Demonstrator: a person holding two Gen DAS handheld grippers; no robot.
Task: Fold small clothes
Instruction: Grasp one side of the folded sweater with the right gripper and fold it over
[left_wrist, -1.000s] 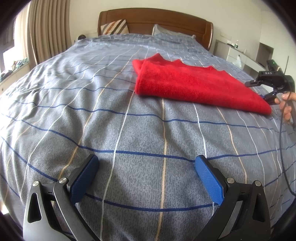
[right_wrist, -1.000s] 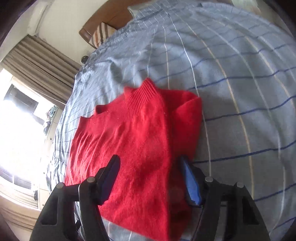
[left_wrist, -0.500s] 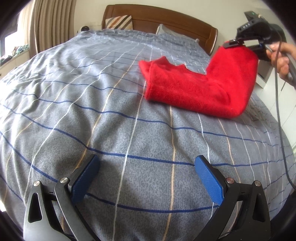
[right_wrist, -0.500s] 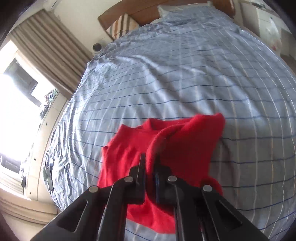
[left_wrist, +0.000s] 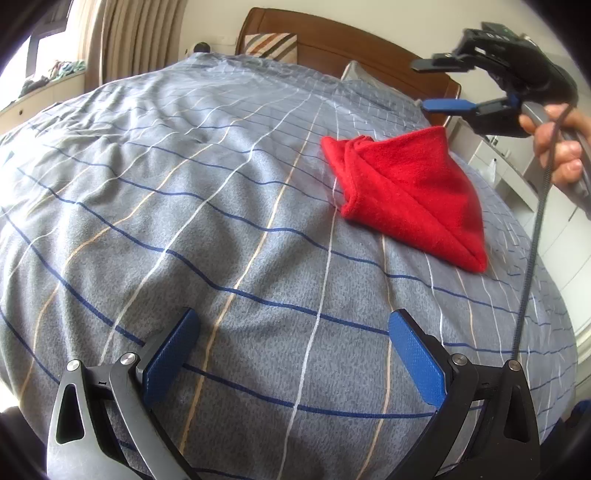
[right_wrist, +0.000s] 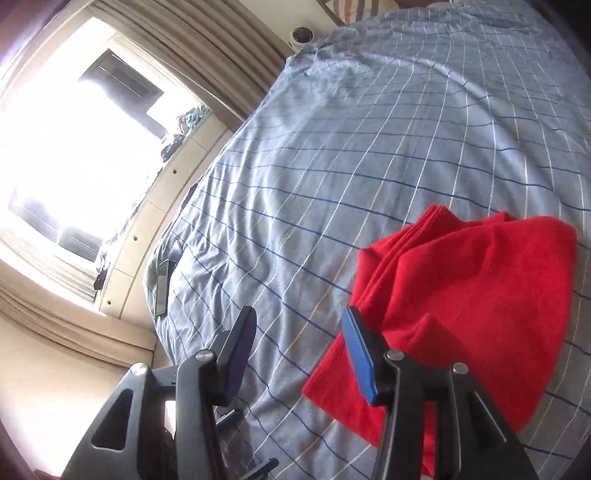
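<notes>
A red knit garment (left_wrist: 410, 192) lies folded over on itself on the grey checked bedspread (left_wrist: 221, 206), right of centre. It also shows in the right wrist view (right_wrist: 469, 310), lower right. My left gripper (left_wrist: 291, 354) is open and empty, low over the near part of the bed, well short of the garment. My right gripper (right_wrist: 299, 339) is open and empty, up in the air above the garment's left edge; it also shows in the left wrist view (left_wrist: 441, 85), held by a hand above the garment.
A wooden headboard (left_wrist: 369, 48) and a striped pillow (left_wrist: 273, 44) stand at the far end. Curtains and a bright window (right_wrist: 74, 155) are on the left. A phone (right_wrist: 162, 284) lies near the bed's left edge. White furniture (left_wrist: 524, 184) stands to the right.
My right gripper carried the garment's end up and over, let go of it and opened; the garment now lies folded shorter. My left gripper stayed open and shifted its view a little.
</notes>
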